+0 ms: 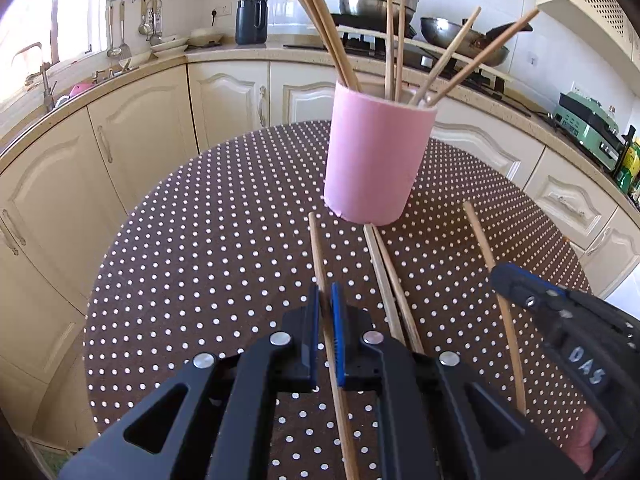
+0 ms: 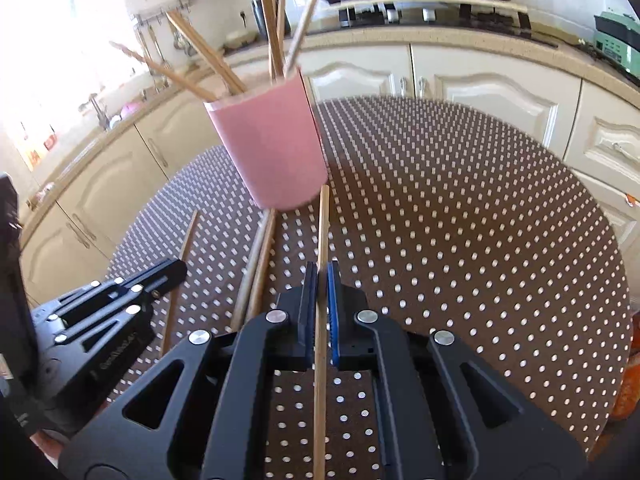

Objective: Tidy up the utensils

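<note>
1. A thin wooden chopstick [image 1: 326,320] is clamped in the closed left tool [image 1: 325,300] at lower centre.
2. Another chopstick [image 2: 322,280] is pinched by the closed right tool [image 2: 322,276].
3. Each should be lifted and tipped upright (not dragged), then lowered into the pink cylindrical holder [image 1: 378,160] at frame centre on the dotted brown surface [image 1: 200,240].

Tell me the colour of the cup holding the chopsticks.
Pink. The cup shows best in the left wrist view, standing on the dotted brown tablecloth.
</note>
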`<state>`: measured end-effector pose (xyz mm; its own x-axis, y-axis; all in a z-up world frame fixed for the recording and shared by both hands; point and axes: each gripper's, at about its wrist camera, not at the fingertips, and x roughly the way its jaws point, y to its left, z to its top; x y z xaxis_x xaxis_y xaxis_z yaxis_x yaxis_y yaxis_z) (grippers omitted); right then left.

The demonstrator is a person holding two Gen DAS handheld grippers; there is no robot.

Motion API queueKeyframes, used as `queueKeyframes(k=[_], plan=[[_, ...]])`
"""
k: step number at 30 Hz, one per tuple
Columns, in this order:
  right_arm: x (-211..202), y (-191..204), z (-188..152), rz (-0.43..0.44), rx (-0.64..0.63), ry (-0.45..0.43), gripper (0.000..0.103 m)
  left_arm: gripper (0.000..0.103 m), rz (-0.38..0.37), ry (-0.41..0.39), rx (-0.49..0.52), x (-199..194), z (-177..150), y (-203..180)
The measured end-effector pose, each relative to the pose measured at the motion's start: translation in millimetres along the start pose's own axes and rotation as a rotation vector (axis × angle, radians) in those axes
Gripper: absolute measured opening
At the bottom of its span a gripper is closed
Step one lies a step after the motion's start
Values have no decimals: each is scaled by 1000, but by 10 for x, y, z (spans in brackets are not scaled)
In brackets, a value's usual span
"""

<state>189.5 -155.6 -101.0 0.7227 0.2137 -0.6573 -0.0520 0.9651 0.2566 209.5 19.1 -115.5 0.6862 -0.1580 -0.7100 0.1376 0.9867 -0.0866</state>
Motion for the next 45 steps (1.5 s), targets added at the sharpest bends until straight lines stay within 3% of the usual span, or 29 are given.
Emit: queueKeyframes(k=[7, 11, 12, 13, 14, 23, 25, 26, 27, 29, 32, 36, 45], plan=[[-288, 25, 125, 32, -26, -101, 6, 7, -17, -73, 8, -220, 107, 21], [-135, 20, 139, -4, -74, -33, 11, 7, -17, -94, 26, -283, 112, 0], [-77, 1, 130, -13, -69, -4, 28, 7, -19, -91, 26, -274, 108, 4], [-12, -18, 112, -20, -60, 24, 65, 7, -20, -86, 25, -268, 99, -6], [45, -39, 86, -33, -50, 26, 73, 7, -21, -79, 24, -250, 89, -4], [323, 11, -131, -116, -107, 89, 73, 9, -28, 0, 14, -27, -22, -12], [379, -10, -131, -116, -104, 109, 70, 19, -42, 17, 19, 17, -41, -32], [400, -21, -132, -118, -100, 119, 65, 30, -51, 23, 18, 33, -47, -39], [421, -40, -139, -121, -96, 134, 52, 33, -58, 25, 18, 41, -51, -53], [432, -33, -127, -137, -112, 137, 29, 35, -73, 39, 20, 73, -65, -73], [445, -75, -109, -145, -109, 141, 10, 36, -83, 65, 21, 133, -79, -110], [423, -201, -101, -98, -40, 135, 7, 37, -88, 97, 31, 210, -97, -164], [353, -201, -132, -83, -27, 135, 7, 42, -26, 134, 51, 353, -45, -313]])
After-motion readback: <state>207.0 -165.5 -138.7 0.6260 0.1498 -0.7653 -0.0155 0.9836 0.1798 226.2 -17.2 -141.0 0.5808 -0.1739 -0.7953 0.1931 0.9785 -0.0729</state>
